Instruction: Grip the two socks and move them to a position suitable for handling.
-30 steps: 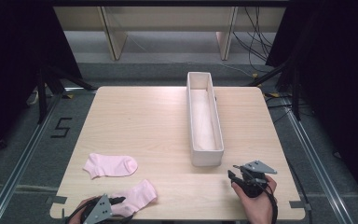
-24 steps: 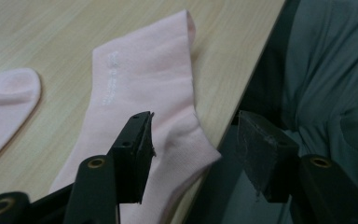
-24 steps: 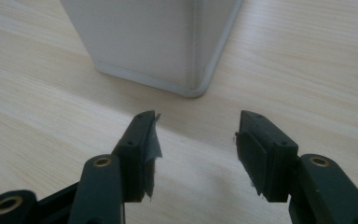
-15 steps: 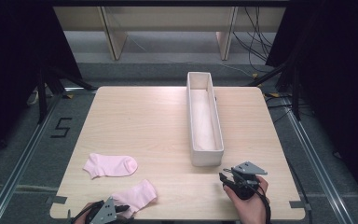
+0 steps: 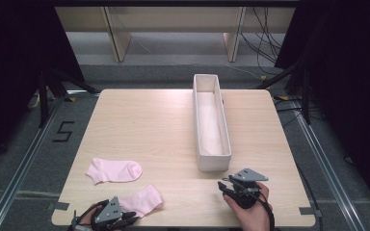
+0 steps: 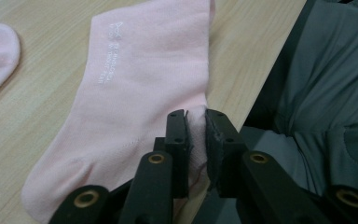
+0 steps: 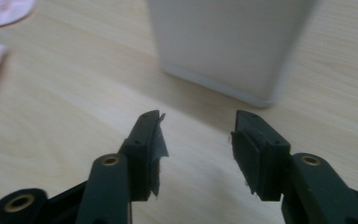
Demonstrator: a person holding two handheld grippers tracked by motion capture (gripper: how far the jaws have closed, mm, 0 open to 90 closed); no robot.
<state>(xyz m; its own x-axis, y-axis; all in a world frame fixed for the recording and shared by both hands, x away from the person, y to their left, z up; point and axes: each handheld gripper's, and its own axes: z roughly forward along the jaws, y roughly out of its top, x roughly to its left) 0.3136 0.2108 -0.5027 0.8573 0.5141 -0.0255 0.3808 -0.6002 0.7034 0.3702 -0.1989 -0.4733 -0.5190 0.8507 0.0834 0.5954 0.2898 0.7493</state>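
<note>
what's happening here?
A person works two handheld grippers at a wooden table. The left gripper has just been closing and now pinches the edge of the nearer pink sock at the table's front edge. A second pink sock lies flat beyond it. The right gripper is open and empty, pointing at the near end of the long white bin.

two pink socks (image 5: 114,170), one white bin (image 5: 212,120), two grippers (image 5: 125,219)

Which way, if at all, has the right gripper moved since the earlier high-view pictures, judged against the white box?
Yes. The right gripper has slid leftward along the table's near edge, from beyond the white box's right side to just below its near end.
</note>
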